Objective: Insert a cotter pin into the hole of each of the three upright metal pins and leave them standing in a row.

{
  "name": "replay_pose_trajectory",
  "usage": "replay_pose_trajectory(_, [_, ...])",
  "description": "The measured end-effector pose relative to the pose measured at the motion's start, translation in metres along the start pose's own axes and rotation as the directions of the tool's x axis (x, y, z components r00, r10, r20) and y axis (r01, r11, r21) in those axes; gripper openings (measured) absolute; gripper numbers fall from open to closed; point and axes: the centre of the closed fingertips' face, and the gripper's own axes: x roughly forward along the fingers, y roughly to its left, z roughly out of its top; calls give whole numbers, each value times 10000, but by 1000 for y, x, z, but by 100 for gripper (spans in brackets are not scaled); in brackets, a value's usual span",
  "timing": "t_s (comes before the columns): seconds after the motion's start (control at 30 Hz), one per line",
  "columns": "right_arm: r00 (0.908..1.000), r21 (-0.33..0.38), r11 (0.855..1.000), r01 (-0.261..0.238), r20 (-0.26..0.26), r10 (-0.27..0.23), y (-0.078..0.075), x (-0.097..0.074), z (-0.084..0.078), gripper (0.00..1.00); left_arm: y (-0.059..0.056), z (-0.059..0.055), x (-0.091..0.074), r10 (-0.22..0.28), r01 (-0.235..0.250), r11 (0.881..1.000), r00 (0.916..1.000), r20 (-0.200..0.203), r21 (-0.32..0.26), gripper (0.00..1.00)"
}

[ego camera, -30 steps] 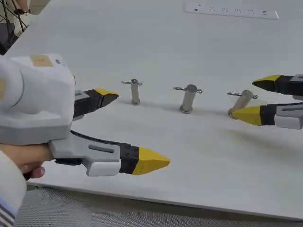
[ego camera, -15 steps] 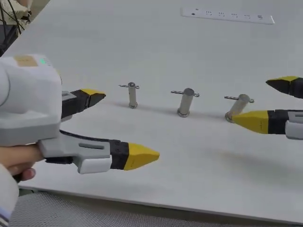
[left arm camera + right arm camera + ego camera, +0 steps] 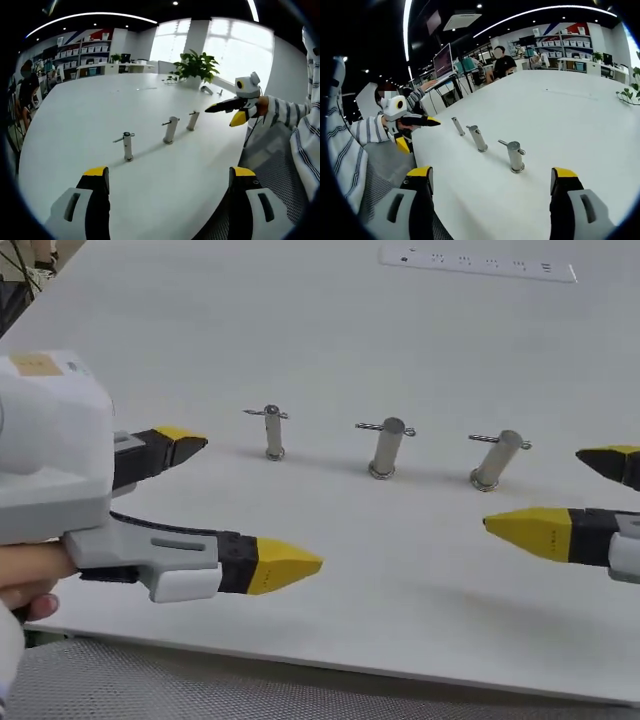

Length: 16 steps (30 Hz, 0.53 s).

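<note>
Both grippers are empty. Left gripper (image 3: 262, 502): jaws spread wide, nothing between them. Right gripper (image 3: 532, 490): same, spread and holding nothing.

Three pins stand on the counter (image 3: 400, 630) in a left-right row, on the far side of both grippers: left pin (image 3: 273, 437), middle pin (image 3: 385, 450), right pin (image 3: 493, 462). They are well apart from each other. Each pin's long axis is vertical, wide foot down. Each has a cotter pin (image 3: 262, 413) through the hole near its top, lying level and sticking out to the left.

The right pin looks a bit leaned in the head view but reads upright in the right gripper view. I take that as camera angle, not certain.

The left gripper is nearest the left pin, which sits near and to the right of my far jaw tip. The right gripper is nearest the right pin, which lies just far-left of it, not touching.

Judgement: all three holes look filled and the row stands, so the task looks done or close to it. Any touch-up would likely be on the right pin, using the right gripper. It would come from near-right, jaws across the shaft below the cotter pin.
</note>
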Motion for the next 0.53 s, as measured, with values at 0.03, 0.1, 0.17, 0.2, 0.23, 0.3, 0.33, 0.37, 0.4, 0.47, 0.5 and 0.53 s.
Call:
replay_pose_trajectory(0.03, [10000, 110, 9999, 59, -37, -59, -1, -1, -2, 97, 0, -1, 0, 6, -6, 10000, 10000, -31, 10, 99])
replay_pose_trajectory(0.1, [9997, 284, 9993, 236, -78, -233, -3, -3, -4, 98, 1, -2, 0, 12, -12, 10000, 10000, -60, -19, 99])
replay_pose_trajectory(0.17, [9994, 301, 9990, 316, -114, -313, -3, -4, -5, 98, 2, -3, -1, 30, -31, 10000, 10000, -65, -53, 99])
replay_pose_trajectory(0.2, [9994, 386, 9988, 314, -138, -309, -3, -5, -6, 98, 2, -3, -1, 40, -41, 10000, 10000, -67, -70, 99])
replay_pose_trajectory(0.23, [9995, 464, 9985, 304, -142, -298, -2, -5, -7, 98, 3, -3, -1, 50, -51, 9999, 10000, -71, -91, 99])
replay_pose_trajectory(0.3, [9995, 555, 9981, 271, -159, -262, -1, -5, -8, 98, 4, -4, -1, 68, -69, 9999, 9999, -87, -109, 99])
replay_pose_trajectory(0.33, [9995, 567, 9981, 260, -173, -251, 0, -5, -8, 98, 4, -4, -1, 72, -73, 9999, 9999, -98, -113, 99])
replay_pose_trajectory(0.37, [9995, 587, 9979, 257, -188, -247, 1, -5, -9, 98, 4, -4, -1, 70, -71, 9999, 9999, -112, -112, 99])
replay_pose_trajectory(0.4, [9995, 616, 9978, 260, -205, -248, 1, -5, -10, 98, 4, -5, -1, 66, -67, 9999, 9999, -123, -109, 99])
replay_pose_trajectory(0.47, [9995, 683, 9974, 230, -232, -215, 2, -5, -11, 98, 4, -5, -1, 49, -50, 9999, 9999, -145, -93, 99])
replay_pose_trajectory(0.5, [9995, 699, 9973, 210, -248, -193, 3, -5, -12, 98, 4, -5, -1, 45, -46, 9999, 9999, -149, -97, 99])
replay_pose_trajectory(0.53, [9995, 710, 9973, 195, -265, -177, 4, -4, -12, 98, 1, -5, 0, 38, -40, 9999, 9999, -168, -108, 99])
